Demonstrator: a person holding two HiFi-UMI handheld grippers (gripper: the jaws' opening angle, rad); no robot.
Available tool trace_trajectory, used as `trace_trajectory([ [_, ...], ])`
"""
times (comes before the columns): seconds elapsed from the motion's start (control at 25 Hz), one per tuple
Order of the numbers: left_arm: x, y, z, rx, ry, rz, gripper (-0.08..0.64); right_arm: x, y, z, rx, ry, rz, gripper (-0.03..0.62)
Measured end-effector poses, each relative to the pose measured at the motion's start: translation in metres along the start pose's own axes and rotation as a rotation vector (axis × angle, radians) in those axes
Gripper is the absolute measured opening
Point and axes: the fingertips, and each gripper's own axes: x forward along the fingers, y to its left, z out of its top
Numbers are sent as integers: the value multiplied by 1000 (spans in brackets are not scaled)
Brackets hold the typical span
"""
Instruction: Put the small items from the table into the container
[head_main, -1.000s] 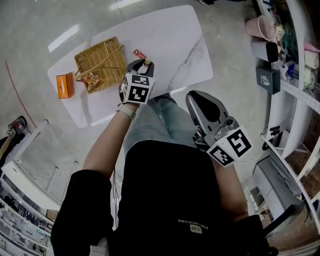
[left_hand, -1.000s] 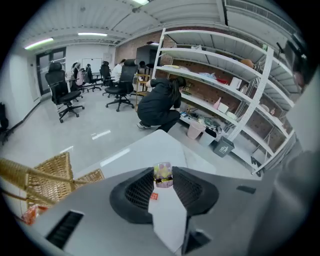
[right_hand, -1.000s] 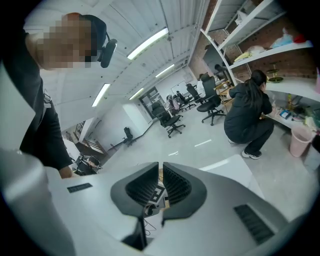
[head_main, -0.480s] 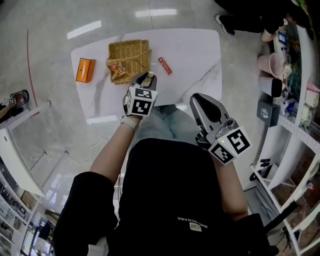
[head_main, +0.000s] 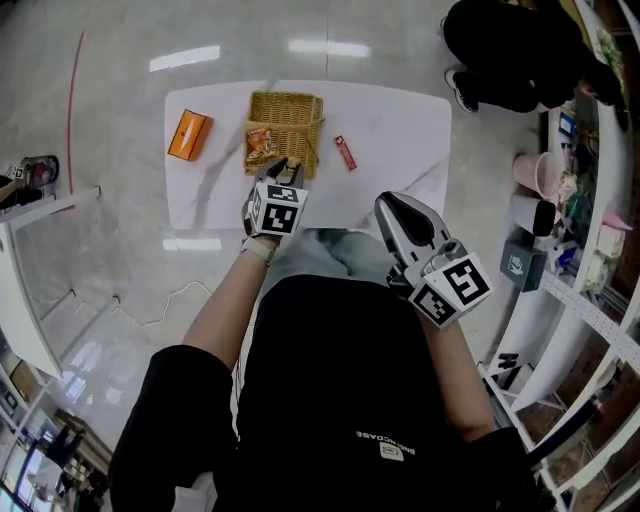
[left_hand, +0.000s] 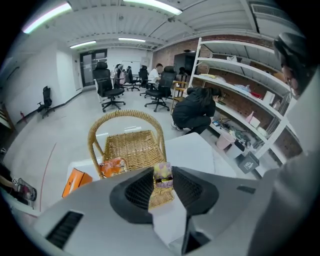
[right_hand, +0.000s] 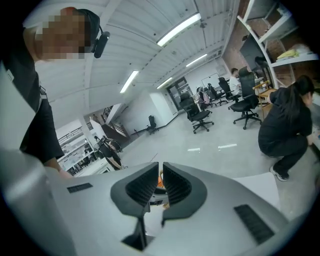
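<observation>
Near arched-handle wicker basket (left_hand: 131, 149) on marbled worktop (head_main: 400, 130): left tongs (left_hand: 162, 179) clamped on small glossy packet (left_hand: 163, 171); right tongs (right_hand: 160, 167) together.

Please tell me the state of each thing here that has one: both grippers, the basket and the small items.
Left gripper: shut on a small wrapped sweet, near the basket.
Right gripper: jaws together, empty.
Basket: upright on the table, handle up, with an orange packet inside.
Orange box: lying on the table, outside the basket.
Red bar: lying on the table, outside the basket.
</observation>
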Motion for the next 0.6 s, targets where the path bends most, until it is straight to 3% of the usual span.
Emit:
trace_trajectory([
  [0.6, 35, 18, -21, -11, 55, -25, 121, 24, 3, -18, -21, 67, -13, 14],
])
